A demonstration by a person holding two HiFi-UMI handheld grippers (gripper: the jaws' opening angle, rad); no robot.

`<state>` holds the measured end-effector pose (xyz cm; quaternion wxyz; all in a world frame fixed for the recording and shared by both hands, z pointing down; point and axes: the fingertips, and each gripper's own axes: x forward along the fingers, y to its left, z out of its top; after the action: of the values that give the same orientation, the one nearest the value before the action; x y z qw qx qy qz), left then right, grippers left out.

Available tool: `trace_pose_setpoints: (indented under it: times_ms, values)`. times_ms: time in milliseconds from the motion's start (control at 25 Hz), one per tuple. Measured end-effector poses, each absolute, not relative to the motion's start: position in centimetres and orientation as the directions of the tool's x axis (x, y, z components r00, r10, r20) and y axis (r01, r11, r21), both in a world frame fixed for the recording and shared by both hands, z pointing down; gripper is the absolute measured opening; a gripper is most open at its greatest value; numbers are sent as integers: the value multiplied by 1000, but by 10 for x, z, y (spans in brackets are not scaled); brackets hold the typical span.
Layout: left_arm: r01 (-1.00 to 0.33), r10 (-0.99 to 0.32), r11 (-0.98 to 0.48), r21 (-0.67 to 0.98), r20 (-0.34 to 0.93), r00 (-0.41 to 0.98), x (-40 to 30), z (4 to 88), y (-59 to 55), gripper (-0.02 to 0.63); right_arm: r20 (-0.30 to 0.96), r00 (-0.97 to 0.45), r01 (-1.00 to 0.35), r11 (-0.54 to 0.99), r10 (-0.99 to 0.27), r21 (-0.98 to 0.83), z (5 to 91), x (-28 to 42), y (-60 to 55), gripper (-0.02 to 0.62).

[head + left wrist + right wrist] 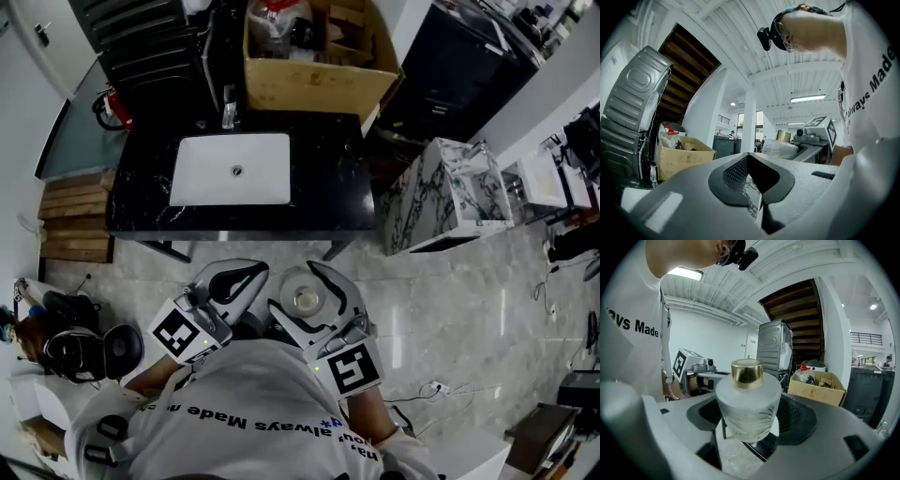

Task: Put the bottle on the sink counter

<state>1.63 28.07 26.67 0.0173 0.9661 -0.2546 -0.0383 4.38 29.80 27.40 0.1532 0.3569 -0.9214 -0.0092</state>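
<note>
Just one bottle (748,401) here, frosted with a gold cap, and my right gripper (750,423) is clamped around its body, holding it upright in front of my chest. My left gripper (752,180) has its two jaws pressed together with nothing between them. Both are well short of the black sink counter (328,183), which has one white basin (231,170) and one faucet (229,114). One cardboard box (309,86) sits behind the counter.
</note>
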Motion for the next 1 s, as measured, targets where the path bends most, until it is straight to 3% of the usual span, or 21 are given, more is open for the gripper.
trace_pose_setpoints:
  times_ms: [1000]
  values:
    - [-486, -493, -869, 96, -76, 866, 12, 285, 107, 3, 309, -688, -655, 745, -657, 126, 291, 39, 127, 333]
